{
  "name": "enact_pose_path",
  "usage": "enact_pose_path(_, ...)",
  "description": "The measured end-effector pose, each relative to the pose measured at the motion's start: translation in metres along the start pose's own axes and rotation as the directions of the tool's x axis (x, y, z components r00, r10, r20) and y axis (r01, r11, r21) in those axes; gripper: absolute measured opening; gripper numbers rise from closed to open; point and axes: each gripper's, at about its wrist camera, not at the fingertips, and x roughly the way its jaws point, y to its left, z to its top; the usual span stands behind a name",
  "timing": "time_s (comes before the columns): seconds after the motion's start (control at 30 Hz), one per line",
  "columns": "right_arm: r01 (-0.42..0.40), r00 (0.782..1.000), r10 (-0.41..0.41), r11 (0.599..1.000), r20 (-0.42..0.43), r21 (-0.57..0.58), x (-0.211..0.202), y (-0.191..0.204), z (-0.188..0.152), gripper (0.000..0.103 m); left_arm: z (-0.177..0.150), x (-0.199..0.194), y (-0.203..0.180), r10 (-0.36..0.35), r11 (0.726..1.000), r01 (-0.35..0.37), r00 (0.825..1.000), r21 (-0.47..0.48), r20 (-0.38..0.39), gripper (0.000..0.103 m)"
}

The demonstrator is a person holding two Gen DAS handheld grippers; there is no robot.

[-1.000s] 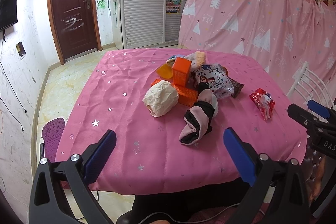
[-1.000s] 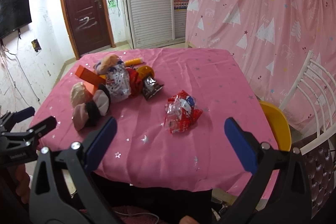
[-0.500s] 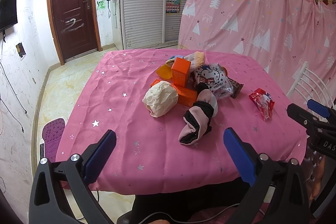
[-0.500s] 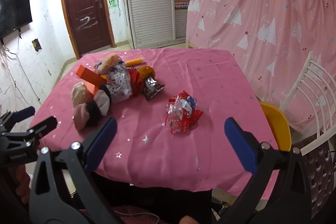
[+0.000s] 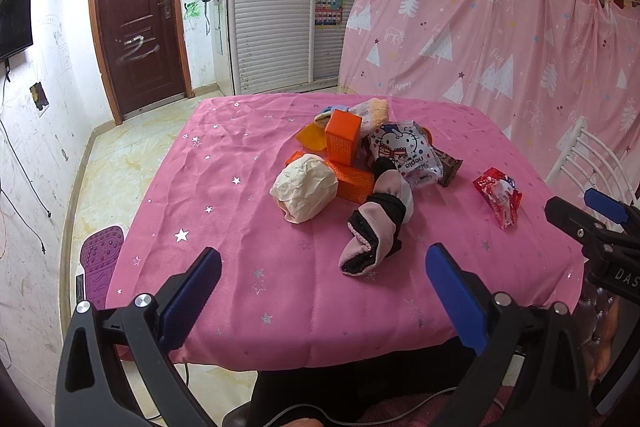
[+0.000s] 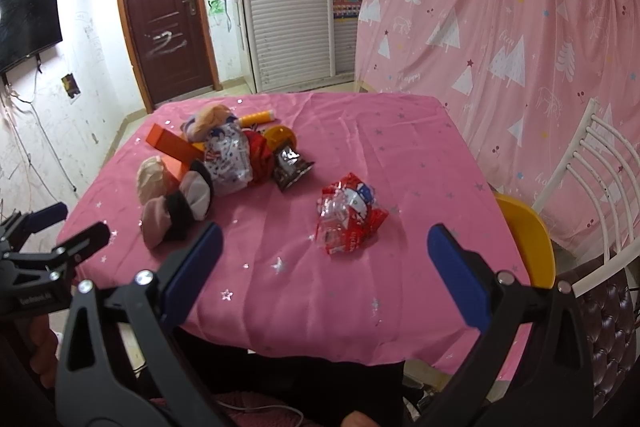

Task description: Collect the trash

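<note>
A pile lies on the pink-clothed table: a crumpled cream paper ball, orange boxes, a Hello Kitty bag, a dark wrapper and pink-and-black socks. A red crinkled wrapper lies apart to the right, also in the left wrist view. My left gripper is open and empty at the near table edge, before the socks. My right gripper is open and empty, just short of the red wrapper.
A white metal chair with a yellow seat stands right of the table. A pink curtain hangs behind. A purple mat lies on the floor to the left. A brown door is at the back.
Both grippers have crept slightly forward toward the table. Nothing on the table has moved.
</note>
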Motion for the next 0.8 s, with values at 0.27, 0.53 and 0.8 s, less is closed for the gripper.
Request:
enact_pose_path(0.27, -0.002, 1.000, 0.002, 1.000, -0.001, 0.000, 0.001, 0.001, 0.000, 0.099, 0.000, 0.000, -0.001, -0.001, 1.000, 0.001, 1.000, 0.001, 0.000, 0.095)
enact_pose_path(0.53, -0.005, 1.000, 0.005, 1.000, -0.002, -0.002, 0.002, 0.002, 0.000, 0.099, 0.001, 0.000, -0.004, -0.010, 1.000, 0.010, 1.000, -0.002, -0.002, 0.095)
enact_pose_path(0.8, -0.071, 0.997, 0.070, 0.997, 0.021, 0.034, 0.014, -0.009, 0.010, 0.099, 0.008, 0.006, 0.003, -0.039, 0.999, 0.039, 0.999, -0.010, 0.003, 0.095)
